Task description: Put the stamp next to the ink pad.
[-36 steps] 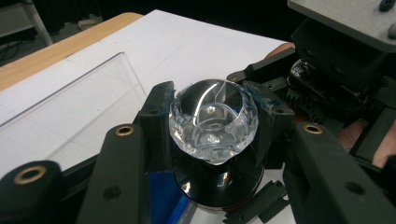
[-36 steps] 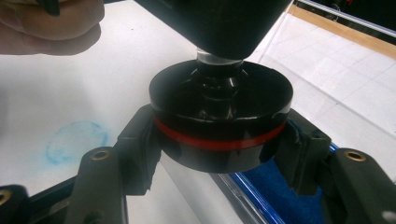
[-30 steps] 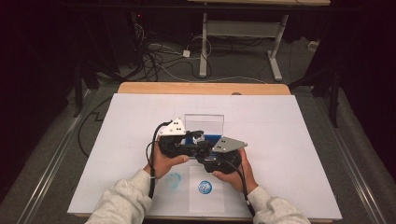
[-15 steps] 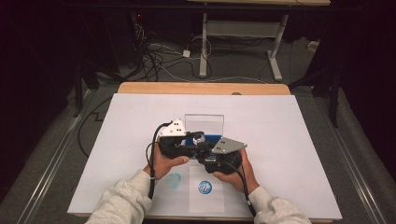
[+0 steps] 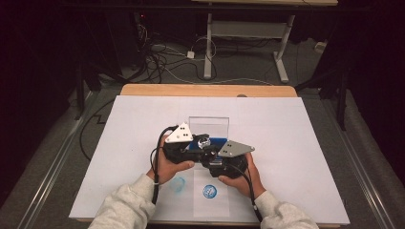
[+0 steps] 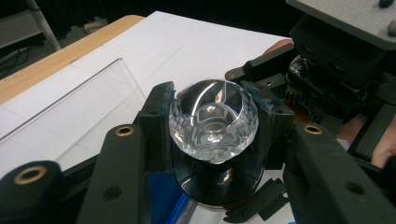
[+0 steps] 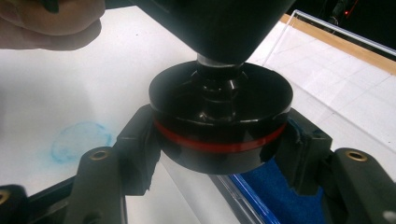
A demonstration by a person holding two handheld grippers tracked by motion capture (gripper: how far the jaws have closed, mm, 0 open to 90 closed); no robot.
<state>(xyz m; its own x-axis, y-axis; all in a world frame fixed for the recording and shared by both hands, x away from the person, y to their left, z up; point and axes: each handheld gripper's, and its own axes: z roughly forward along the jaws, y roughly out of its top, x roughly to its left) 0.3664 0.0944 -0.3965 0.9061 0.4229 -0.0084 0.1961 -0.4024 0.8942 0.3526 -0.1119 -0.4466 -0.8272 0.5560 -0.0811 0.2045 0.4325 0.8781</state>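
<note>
**Stamp gripped at knob and base**

High view: both hands meet at the middle of the white surface [image 5: 296, 143], left gripper [image 5: 191, 143] and right gripper [image 5: 217, 160] together on a small stamp [image 5: 204, 141], its detail too small to read here.

Left gripper view: the jaws clamp the stamp's faceted clear knob [image 6: 213, 120]; the black base below is partly hidden.

Right gripper view: the jaws hold the black base [image 7: 219, 123] with its red ring; the knob is cut off above.

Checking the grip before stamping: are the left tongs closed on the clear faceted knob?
Yes, the left tongs press both sides of the clear faceted knob.
</note>
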